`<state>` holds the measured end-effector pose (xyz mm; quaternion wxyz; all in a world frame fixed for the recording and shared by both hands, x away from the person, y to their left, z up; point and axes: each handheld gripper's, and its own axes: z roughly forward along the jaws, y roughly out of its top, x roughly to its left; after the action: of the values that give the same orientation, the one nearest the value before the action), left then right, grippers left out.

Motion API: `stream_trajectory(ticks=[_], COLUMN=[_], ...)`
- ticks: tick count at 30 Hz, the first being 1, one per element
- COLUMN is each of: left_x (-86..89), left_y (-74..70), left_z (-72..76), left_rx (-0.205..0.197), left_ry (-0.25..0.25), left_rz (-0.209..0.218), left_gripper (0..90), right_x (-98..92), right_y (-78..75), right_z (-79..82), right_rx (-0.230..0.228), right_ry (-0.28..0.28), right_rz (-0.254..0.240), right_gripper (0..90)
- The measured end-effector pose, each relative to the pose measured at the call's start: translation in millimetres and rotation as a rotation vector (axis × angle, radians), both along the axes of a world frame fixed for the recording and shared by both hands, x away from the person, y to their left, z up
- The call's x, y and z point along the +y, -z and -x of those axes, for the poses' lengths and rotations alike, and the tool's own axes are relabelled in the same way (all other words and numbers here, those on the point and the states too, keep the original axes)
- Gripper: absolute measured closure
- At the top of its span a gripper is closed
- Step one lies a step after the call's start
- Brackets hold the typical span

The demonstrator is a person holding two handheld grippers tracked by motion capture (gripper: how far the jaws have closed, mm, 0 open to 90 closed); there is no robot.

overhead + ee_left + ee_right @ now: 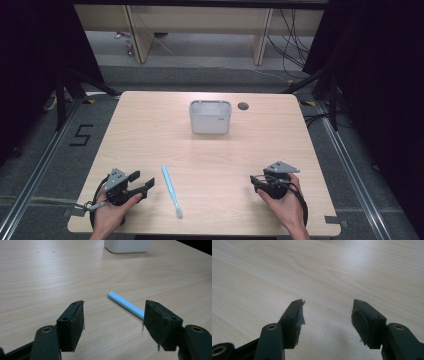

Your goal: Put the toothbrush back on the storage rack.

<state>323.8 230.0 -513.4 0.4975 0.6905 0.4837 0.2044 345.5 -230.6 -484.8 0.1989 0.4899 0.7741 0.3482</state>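
High view: light-blue plastic toothbrush (171, 191) flat on pale wooden table (210, 150), just beside left gripper (142, 184) at its 3 o'clock; grey-white plastic tub (210, 117) at 12 o'clock, far table side. Left gripper view: toothbrush handle (126, 305) runs behind right-hand jaw, untouched; tub base (127, 246) at 12. Right gripper view: bare wood between jaws. Left gripper low, wide, empty. Right gripper (258, 181) in hand, wide, empty, well apart from toothbrush.
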Motion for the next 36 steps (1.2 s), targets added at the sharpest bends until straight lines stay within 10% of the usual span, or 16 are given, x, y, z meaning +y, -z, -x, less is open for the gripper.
stream_trajectory(ticks=[18,28,36], left_x=[-36.3,-53.0,-67.4], left_y=[-32.1,-32.3,-35.7], left_z=[-31.4,-64.9,-76.2], left_rx=[0.274,0.523,0.638], left_ry=[0.023,-0.025,-0.014], left_rz=[-0.232,-0.257,-0.329], left_gripper=[24.3,22.4,23.8], right_x=[1.6,0.9,0.8], right_y=[-7.4,-15.8,-16.7], right_z=[-1.0,-0.7,0.5], right_rx=[0.093,0.089,0.094], right_ry=[0.030,0.020,0.022], right_rz=[0.048,0.053,0.053], right_gripper=[40.3,40.1,40.1])
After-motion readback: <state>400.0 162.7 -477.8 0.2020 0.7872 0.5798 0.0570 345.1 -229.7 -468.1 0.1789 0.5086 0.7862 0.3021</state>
